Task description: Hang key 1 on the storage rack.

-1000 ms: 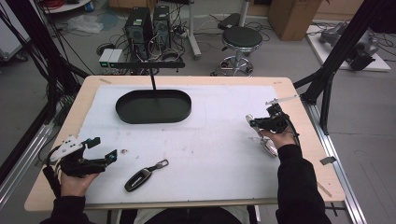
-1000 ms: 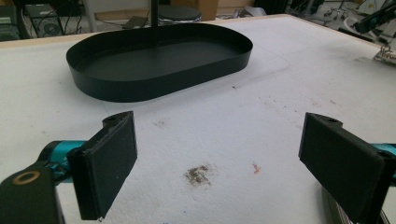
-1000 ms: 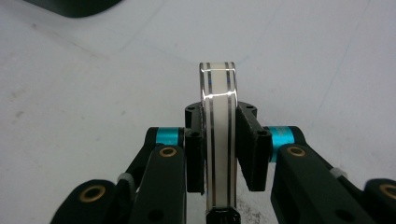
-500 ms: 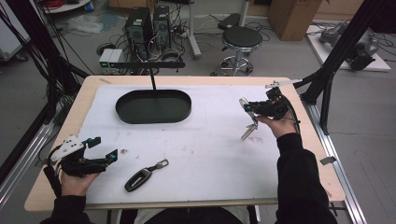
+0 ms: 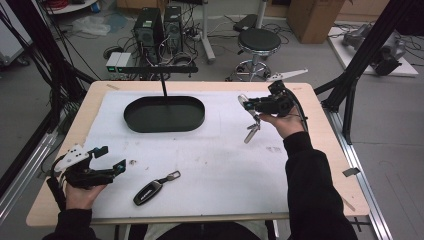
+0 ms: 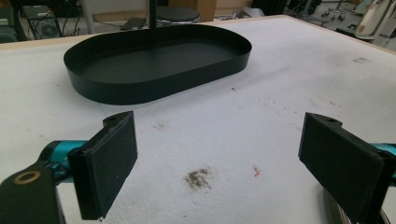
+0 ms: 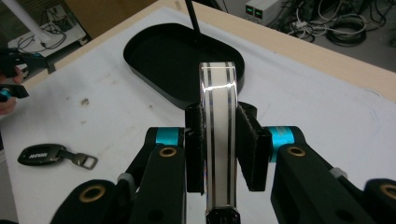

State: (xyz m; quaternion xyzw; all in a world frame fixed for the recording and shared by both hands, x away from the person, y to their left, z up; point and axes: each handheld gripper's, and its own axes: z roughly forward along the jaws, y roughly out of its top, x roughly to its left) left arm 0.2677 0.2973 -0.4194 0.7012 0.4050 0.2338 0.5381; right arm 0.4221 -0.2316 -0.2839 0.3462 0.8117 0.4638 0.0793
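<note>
My right gripper (image 5: pixel 244 102) is raised over the right part of the table and is shut on a silver, dark-striped key fob (image 7: pixel 218 135). A small bunch of keys (image 5: pixel 251 133) dangles below it. The fob stands upright between the jaws in the right gripper view. A black oval tray (image 5: pixel 131 120) with a thin upright post (image 5: pixel 164 85) lies at the far middle, left of that gripper. My left gripper (image 5: pixel 112 157) rests open near the front left edge, nothing between its pads (image 6: pixel 114 158). A black car key (image 5: pixel 148 191) lies flat just right of it.
A white mat (image 5: pixel 215 165) covers most of the wooden table (image 5: pixel 320 165). The tray (image 6: pixel 140 91) sits straight ahead of the left gripper's jaws. Small dirt marks (image 6: pixel 198 177) spot the mat. Beyond the far edge are a stool (image 5: pixel 257 42) and computer equipment (image 5: pixel 155 25).
My right gripper has risen and moved left and farther from the person, carrying the fob with its dangling keys. The left gripper and the black car key have stayed put.
</note>
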